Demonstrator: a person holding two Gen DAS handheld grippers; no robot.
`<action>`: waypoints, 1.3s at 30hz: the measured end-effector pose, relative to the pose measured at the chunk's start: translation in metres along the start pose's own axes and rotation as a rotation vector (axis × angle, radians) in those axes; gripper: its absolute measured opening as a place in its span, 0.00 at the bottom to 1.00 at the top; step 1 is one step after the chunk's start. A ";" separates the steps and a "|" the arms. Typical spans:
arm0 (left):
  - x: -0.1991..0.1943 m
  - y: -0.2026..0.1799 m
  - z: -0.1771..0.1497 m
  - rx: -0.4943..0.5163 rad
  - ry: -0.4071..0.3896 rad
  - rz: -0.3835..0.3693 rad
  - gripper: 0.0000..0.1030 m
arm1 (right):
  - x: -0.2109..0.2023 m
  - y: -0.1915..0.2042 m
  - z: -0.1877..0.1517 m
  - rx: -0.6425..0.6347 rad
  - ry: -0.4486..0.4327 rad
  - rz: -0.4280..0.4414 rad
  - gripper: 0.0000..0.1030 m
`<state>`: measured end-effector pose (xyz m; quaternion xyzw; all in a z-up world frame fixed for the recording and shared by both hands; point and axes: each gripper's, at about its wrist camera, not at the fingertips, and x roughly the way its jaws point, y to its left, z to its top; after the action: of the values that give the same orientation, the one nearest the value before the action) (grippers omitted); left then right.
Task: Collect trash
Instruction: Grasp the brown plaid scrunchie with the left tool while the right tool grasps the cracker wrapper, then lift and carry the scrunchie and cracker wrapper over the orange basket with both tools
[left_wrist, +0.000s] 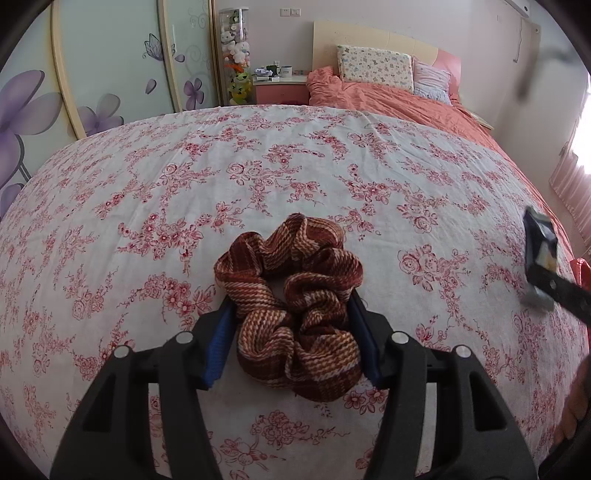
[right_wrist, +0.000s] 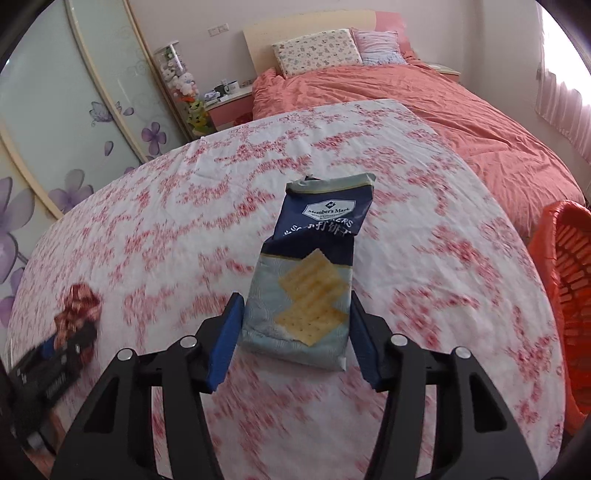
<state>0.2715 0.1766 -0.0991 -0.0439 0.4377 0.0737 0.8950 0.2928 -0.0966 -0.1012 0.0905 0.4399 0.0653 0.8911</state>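
A brown-and-orange striped scrunchie (left_wrist: 291, 266) lies on the floral tablecloth (left_wrist: 258, 166), and my left gripper (left_wrist: 291, 306) is shut on it, its blue pads pressing both sides. My right gripper (right_wrist: 295, 299) is shut on a blue cracker packet (right_wrist: 314, 258), torn open at the top and held above the cloth; the pads touch its lower edges. In the right wrist view the left gripper (right_wrist: 70, 343) and the scrunchie (right_wrist: 77, 306) show blurred at the far left. In the left wrist view the right gripper (left_wrist: 539, 266) shows at the right edge.
An orange slatted basket (right_wrist: 569, 277) stands off the table's right edge. Behind the table are a bed with a salmon cover (right_wrist: 443, 110), a pink nightstand (left_wrist: 280, 88) with mugs, and flower-painted wardrobe doors (left_wrist: 110, 74) on the left.
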 end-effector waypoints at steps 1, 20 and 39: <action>0.000 0.000 0.000 0.000 0.000 0.000 0.54 | -0.004 -0.003 -0.003 -0.006 -0.002 -0.001 0.54; 0.001 -0.005 0.007 0.026 -0.023 -0.002 0.42 | -0.009 -0.017 -0.009 -0.004 -0.025 -0.041 0.53; -0.037 -0.029 0.009 0.094 -0.102 0.011 0.39 | -0.056 -0.011 -0.015 -0.140 -0.154 -0.126 0.53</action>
<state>0.2605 0.1459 -0.0638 0.0045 0.3948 0.0599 0.9168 0.2475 -0.1171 -0.0688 0.0052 0.3696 0.0327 0.9286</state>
